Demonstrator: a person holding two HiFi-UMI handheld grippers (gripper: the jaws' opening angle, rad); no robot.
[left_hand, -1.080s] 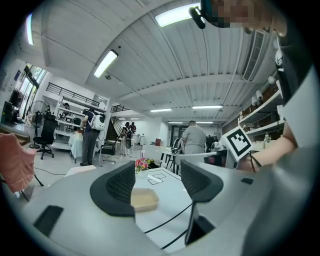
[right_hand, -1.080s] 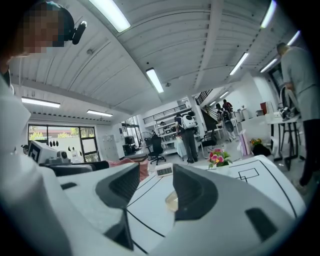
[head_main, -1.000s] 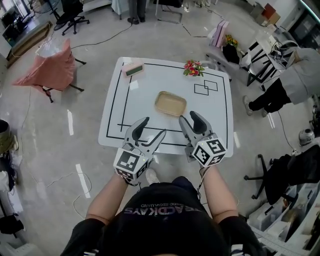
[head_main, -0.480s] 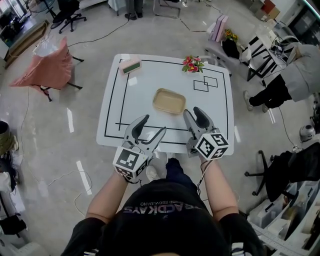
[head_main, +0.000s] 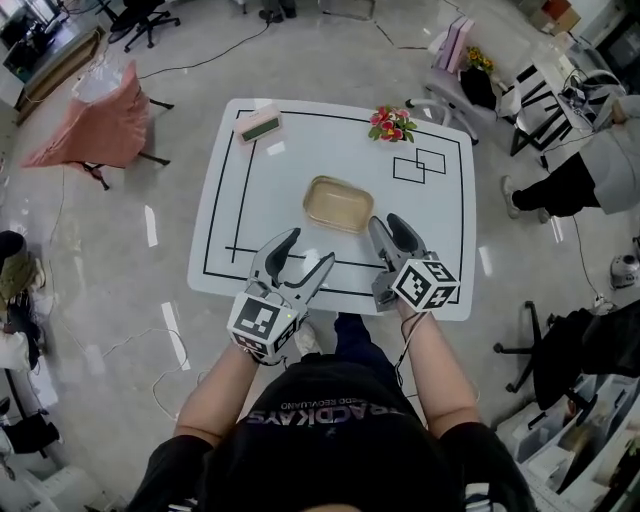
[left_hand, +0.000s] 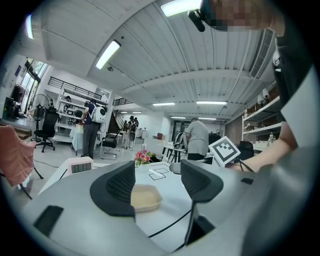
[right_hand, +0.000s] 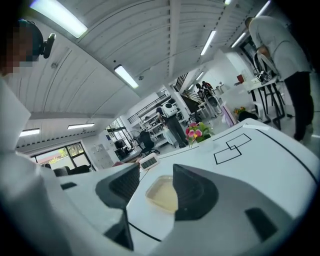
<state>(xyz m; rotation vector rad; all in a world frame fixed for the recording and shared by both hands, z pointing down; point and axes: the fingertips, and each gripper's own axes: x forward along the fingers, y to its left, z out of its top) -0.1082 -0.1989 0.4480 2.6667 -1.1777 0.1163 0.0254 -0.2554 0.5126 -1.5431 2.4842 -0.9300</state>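
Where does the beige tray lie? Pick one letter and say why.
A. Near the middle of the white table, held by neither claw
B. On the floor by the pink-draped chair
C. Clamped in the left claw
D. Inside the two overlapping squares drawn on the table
A: the beige tray lies near the middle of the white table, ahead of the open left claw and open right claw.

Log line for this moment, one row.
left tongs: open, empty | right tongs: open, empty | tray: on table, ahead of both
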